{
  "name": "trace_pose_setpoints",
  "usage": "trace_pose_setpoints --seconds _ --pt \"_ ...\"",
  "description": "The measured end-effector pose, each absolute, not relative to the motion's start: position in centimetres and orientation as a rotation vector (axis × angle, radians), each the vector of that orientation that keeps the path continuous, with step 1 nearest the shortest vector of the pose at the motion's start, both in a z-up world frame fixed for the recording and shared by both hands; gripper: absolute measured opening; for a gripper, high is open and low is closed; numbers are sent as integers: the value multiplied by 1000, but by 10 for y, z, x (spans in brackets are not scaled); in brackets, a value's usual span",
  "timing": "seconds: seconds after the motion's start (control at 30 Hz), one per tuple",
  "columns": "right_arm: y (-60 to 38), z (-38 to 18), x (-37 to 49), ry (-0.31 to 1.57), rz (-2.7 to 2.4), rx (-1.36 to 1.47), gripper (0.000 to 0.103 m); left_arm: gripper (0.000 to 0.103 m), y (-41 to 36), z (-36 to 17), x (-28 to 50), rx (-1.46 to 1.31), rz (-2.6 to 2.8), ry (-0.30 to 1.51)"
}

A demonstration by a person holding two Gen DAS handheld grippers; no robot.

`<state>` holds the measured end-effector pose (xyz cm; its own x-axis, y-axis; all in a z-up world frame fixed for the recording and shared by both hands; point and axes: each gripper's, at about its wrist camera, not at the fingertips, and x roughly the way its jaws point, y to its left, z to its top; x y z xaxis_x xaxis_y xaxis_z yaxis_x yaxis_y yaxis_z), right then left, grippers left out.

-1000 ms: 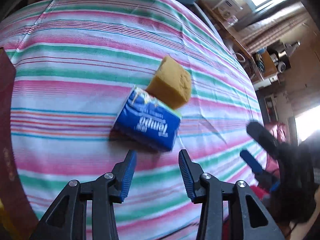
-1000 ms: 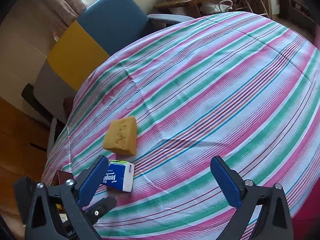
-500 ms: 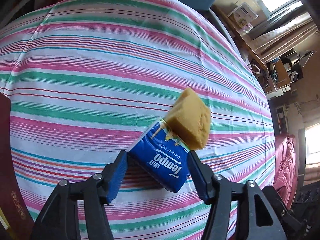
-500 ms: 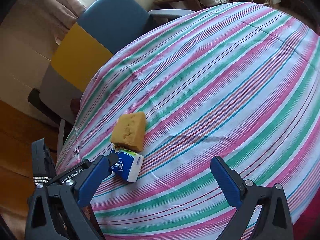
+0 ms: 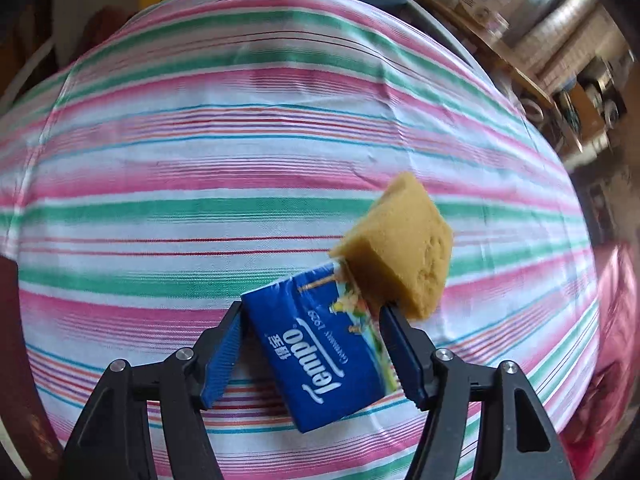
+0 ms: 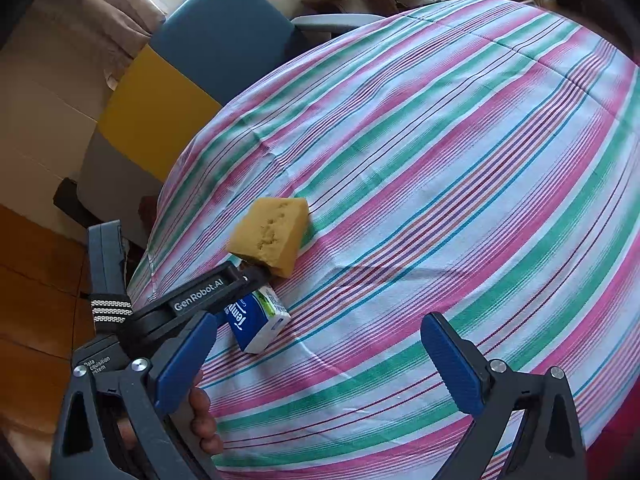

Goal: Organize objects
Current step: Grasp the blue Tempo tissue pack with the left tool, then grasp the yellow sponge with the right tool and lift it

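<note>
My left gripper (image 5: 312,344), jaws opening, has closed in to straddle the tissue pack (image 5: 324,352) beside the sponge (image 5: 400,244), not yet gripping; my right gripper (image 6: 316,360) hangs open, empty.

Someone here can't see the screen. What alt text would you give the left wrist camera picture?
A blue Tempo tissue pack lies on a striped tablecloth between the opening jaws of the left gripper, not yet squeezed. A yellow sponge rests against the pack's far end.

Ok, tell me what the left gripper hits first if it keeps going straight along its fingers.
Most likely the blue tissue pack. It already sits between the opening jaws of the left gripper, lying on the striped tablecloth. The yellow sponge leans just beyond, though depth is hard to judge.
</note>
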<state>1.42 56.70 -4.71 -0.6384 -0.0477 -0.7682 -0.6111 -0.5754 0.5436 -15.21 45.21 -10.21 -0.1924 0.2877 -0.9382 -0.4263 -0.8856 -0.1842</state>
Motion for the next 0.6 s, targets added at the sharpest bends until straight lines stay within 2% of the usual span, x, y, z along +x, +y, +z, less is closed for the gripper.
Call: trace_pose_setpoints --seconds 0.17,0.6 --pt "567 -46 16 1211 2251 -1078 103 55 428 -102 -128 -1509 2068 209" --pt "557 -53 9 1087 2236 -1185 103 53 337 -98 -18 -1318 2015 405"
